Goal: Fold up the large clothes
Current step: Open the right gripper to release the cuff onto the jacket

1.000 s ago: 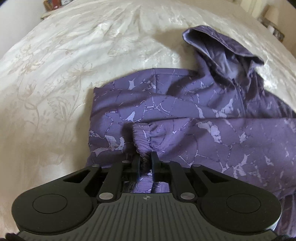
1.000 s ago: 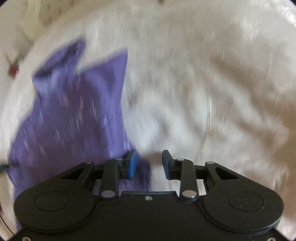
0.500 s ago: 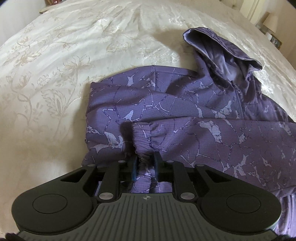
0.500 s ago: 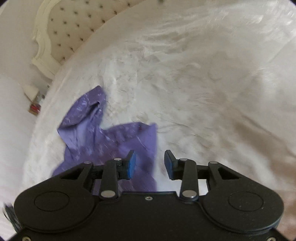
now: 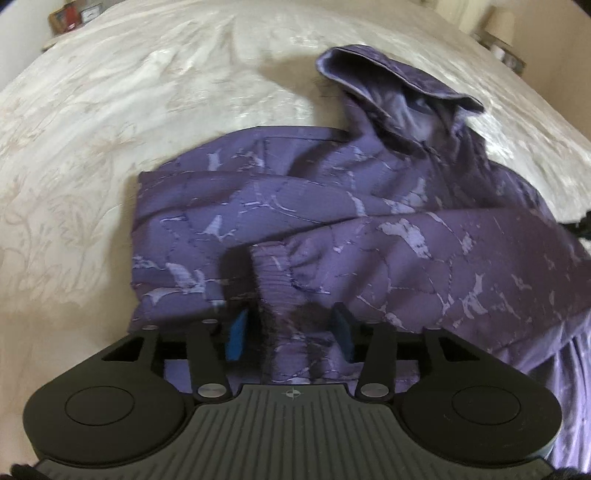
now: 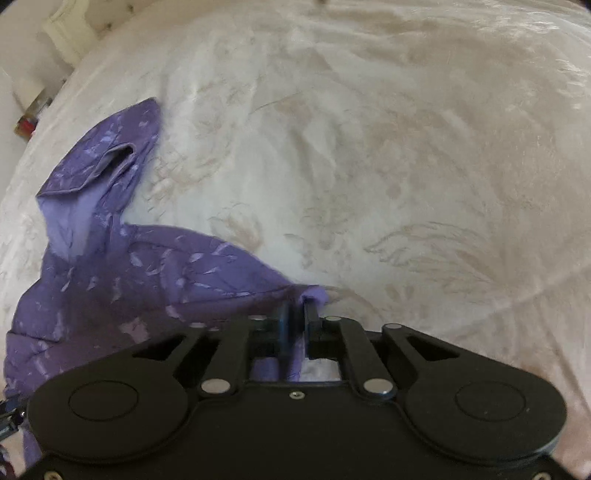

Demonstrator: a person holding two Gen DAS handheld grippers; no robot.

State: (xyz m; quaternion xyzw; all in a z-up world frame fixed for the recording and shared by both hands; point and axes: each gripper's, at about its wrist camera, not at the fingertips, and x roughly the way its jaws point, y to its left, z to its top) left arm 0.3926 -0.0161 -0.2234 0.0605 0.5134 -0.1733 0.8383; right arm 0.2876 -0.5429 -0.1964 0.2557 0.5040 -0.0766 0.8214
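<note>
A purple patterned hooded jacket (image 5: 332, 206) lies on the cream bedspread (image 5: 147, 92), hood (image 5: 399, 92) at the far side. One sleeve is folded across the body, its cuff (image 5: 273, 280) near me. My left gripper (image 5: 289, 325) straddles that cuff with its jaws opening; the blue pads stand clear of the cloth. In the right wrist view the jacket (image 6: 147, 273) fills the lower left, with the hood (image 6: 107, 158) above it. My right gripper (image 6: 297, 314) is closing on a fold at the jacket's right edge, and cloth is pinched between the fingers.
The floral bedspread (image 6: 369, 166) stretches wide to the right of the jacket. A nightstand with small items (image 5: 66, 18) sits beyond the bed's far left corner. There is a lamp (image 5: 502, 29) at the far right and a tufted headboard (image 6: 66, 40).
The left jaws have opened and let go of the sleeve cuff. The right gripper swept across the bed to the jacket's edge and its jaws went from wide apart to nearly together on the cloth.
</note>
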